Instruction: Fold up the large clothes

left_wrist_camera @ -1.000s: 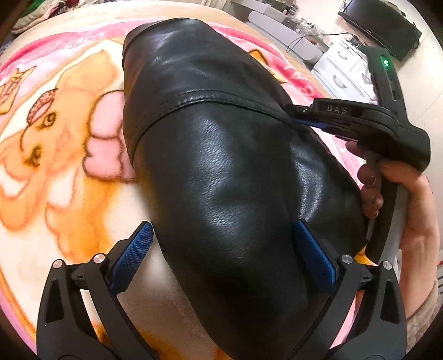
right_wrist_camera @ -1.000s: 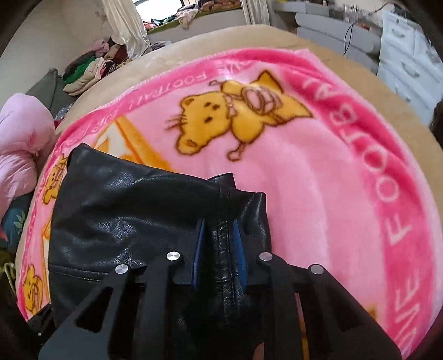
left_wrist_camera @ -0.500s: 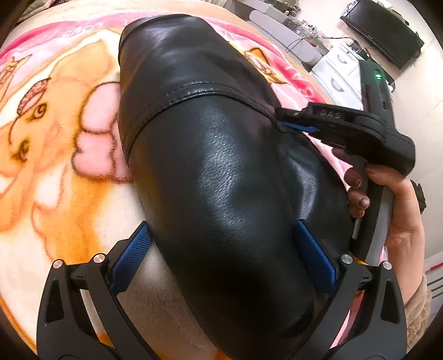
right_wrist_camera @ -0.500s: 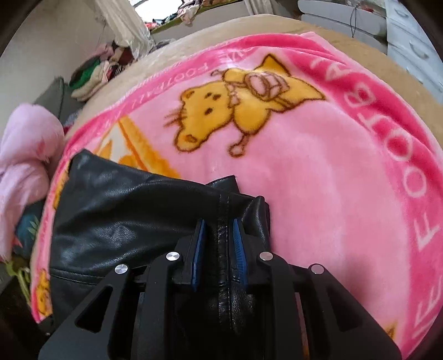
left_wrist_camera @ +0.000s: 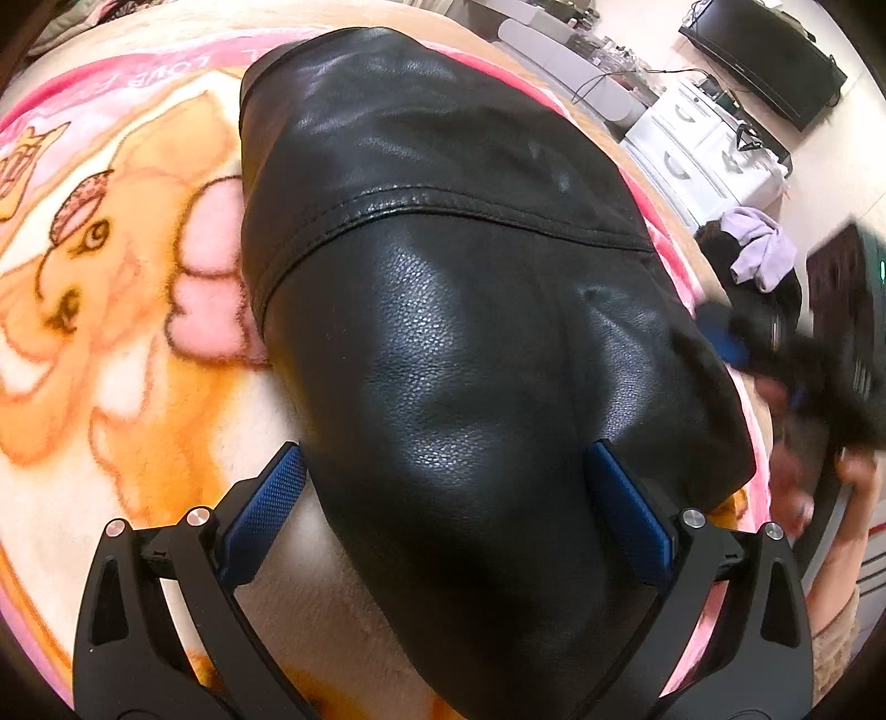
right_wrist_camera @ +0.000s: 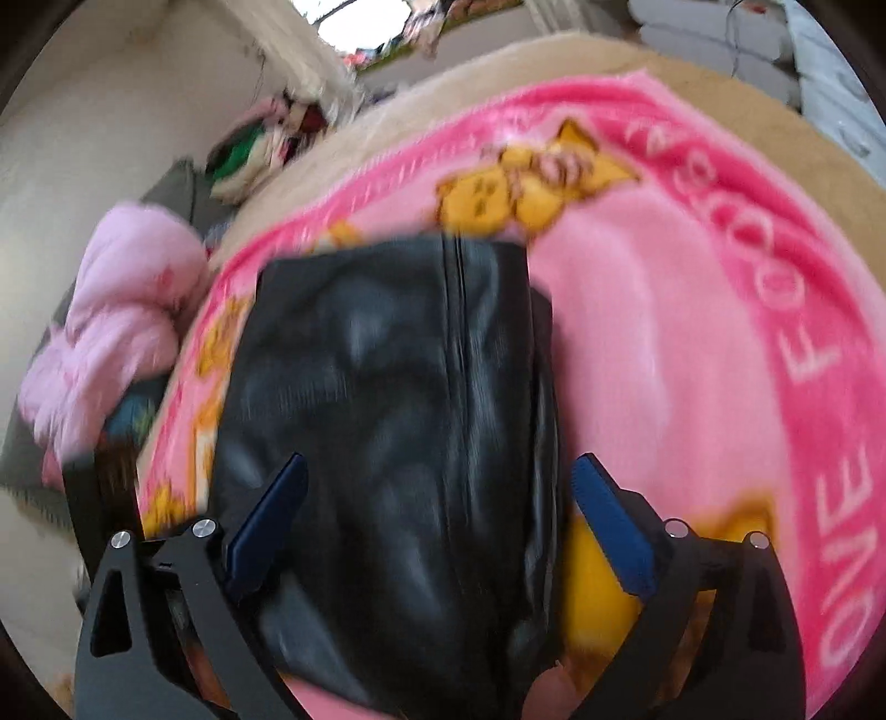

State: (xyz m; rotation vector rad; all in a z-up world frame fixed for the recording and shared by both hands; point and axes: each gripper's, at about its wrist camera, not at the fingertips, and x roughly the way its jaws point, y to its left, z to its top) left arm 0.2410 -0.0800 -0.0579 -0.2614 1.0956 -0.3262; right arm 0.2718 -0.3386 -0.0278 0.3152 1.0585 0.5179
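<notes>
A folded black leather jacket (left_wrist_camera: 454, 310) lies on a pink cartoon blanket (left_wrist_camera: 111, 310). My left gripper (left_wrist_camera: 443, 451) hovers over the near end of the jacket with its jaws wide apart. Its blue pads (left_wrist_camera: 266, 509) flank the bundle without pinching it. In the right wrist view the jacket (right_wrist_camera: 387, 415) lies lengthwise, its seam running away from me. My right gripper (right_wrist_camera: 440, 459) is opening, with the jacket below and between its jaws and the pads off it. From the left wrist view the right gripper (left_wrist_camera: 775, 343) is a blur beside the jacket's right edge, held by a hand (left_wrist_camera: 853, 476).
The blanket (right_wrist_camera: 692, 343) covers a beige bed. A pink bundle (right_wrist_camera: 111, 332) and piled clothes (right_wrist_camera: 260, 149) lie off the bed's far left. White drawers (left_wrist_camera: 703, 144), a dark screen (left_wrist_camera: 769, 50) and a lilac garment (left_wrist_camera: 758, 249) stand at the right.
My right gripper has let go of the jacket's seam edge, opened wide and pulled back from it. The jacket now rests flat. My left gripper has stayed put.
</notes>
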